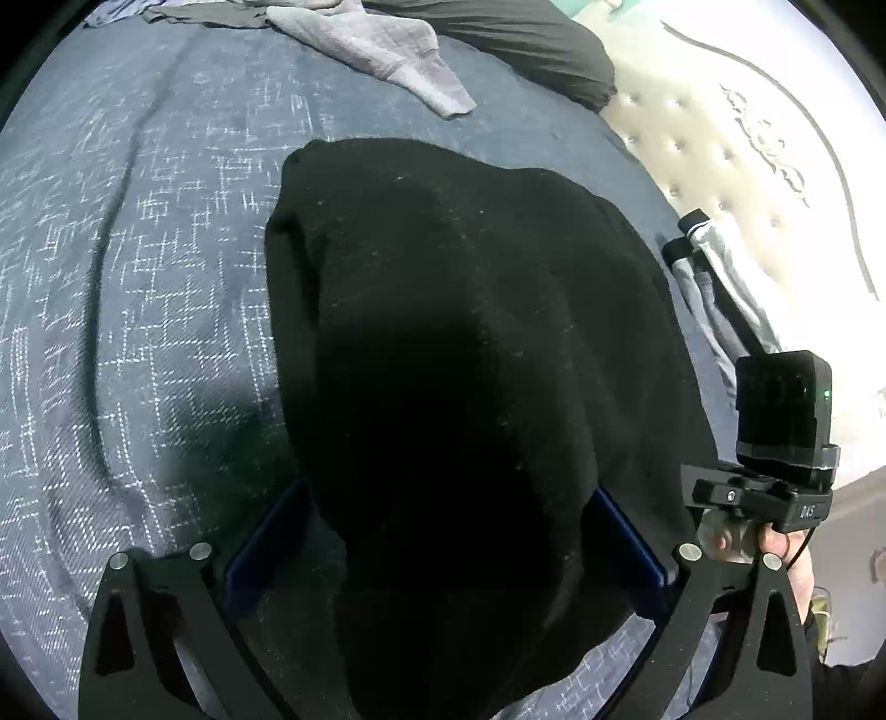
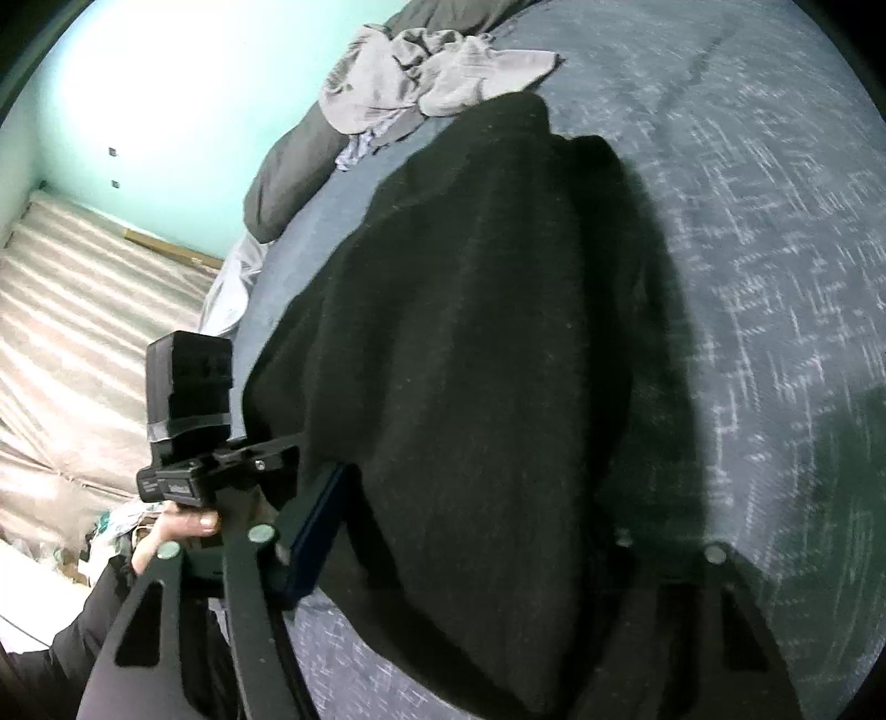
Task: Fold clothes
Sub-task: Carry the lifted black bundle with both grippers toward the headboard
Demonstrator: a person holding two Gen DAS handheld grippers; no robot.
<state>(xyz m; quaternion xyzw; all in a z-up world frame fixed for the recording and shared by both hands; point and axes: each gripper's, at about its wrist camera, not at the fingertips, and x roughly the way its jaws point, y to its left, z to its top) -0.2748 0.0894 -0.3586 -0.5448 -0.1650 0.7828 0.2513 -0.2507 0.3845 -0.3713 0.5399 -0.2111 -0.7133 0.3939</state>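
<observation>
Left wrist view: the black garment lies folded on the blue patterned bedspread, its near end between the fingers of the left gripper.
Left gripper state: fingers spread wide, pads clear of the cloth on both sides.
Right wrist view: the same garment runs down between the fingers of the right gripper.
Right gripper state: partly spread; the right finger is hidden in shadow, so a pinch cannot be told.
Beyond: a grey garment crumpled at the far edge.
</observation>
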